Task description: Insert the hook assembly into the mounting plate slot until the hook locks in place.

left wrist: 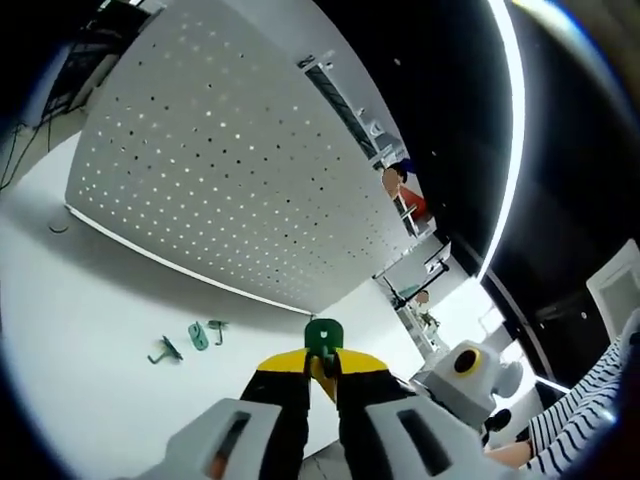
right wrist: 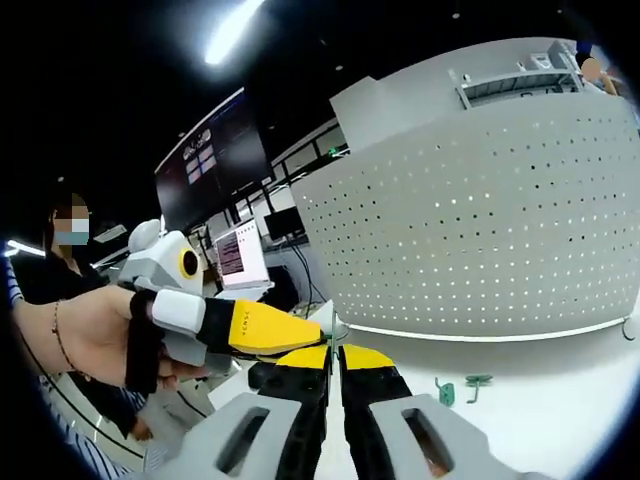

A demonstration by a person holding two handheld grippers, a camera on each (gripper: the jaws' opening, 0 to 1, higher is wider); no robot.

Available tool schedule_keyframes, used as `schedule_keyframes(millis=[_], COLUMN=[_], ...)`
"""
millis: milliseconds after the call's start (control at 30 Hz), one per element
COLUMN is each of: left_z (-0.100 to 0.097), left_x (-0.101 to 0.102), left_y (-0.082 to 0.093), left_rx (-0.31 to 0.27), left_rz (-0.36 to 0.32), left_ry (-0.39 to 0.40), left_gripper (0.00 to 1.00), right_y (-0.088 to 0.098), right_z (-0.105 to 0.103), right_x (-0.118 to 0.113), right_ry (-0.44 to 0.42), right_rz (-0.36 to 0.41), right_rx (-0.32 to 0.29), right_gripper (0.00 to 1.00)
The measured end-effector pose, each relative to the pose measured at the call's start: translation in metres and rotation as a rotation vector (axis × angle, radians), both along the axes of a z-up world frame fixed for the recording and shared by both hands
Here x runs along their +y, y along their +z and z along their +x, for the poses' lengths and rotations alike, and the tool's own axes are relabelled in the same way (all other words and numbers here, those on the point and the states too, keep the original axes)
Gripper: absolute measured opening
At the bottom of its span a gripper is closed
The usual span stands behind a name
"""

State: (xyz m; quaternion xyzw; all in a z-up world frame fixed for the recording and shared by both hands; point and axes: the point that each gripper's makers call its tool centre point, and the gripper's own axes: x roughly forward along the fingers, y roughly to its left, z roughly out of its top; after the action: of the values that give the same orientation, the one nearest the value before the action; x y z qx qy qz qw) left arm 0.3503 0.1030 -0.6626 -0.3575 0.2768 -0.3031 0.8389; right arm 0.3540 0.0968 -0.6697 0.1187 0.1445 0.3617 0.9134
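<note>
A white perforated mounting plate stands upright on the white table; it also fills the right of the right gripper view. My left gripper is shut on a small green hook piece, held in the air in front of the plate's lower edge. Three loose green hooks lie on the table to its left, and two of these hooks appear in the right gripper view. My right gripper has its yellow-tipped jaws together with nothing visible between them. The left gripper, held by a hand, sits just left of its tips.
The right gripper's grey body comes in from the right. A striped sleeve is at the lower right. A laptop and a person are on the left behind the table. Shelving stands beyond the plate.
</note>
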Motion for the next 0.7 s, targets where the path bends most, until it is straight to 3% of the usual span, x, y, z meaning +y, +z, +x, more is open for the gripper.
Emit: schedule_keyframes(millis=[700], left_z=[0.0008], left_x=[0.0003], left_y=[0.0012], left_rx=[-0.02], left_rz=[0.004], left_ry=[-0.021], left_gripper=[0.02], right_y=[0.0028], right_z=[-0.0012], right_x=[0.0004], right_ry=[0.001], right_rz=[-0.002], right_rx=[-0.033], right_gripper=[0.0])
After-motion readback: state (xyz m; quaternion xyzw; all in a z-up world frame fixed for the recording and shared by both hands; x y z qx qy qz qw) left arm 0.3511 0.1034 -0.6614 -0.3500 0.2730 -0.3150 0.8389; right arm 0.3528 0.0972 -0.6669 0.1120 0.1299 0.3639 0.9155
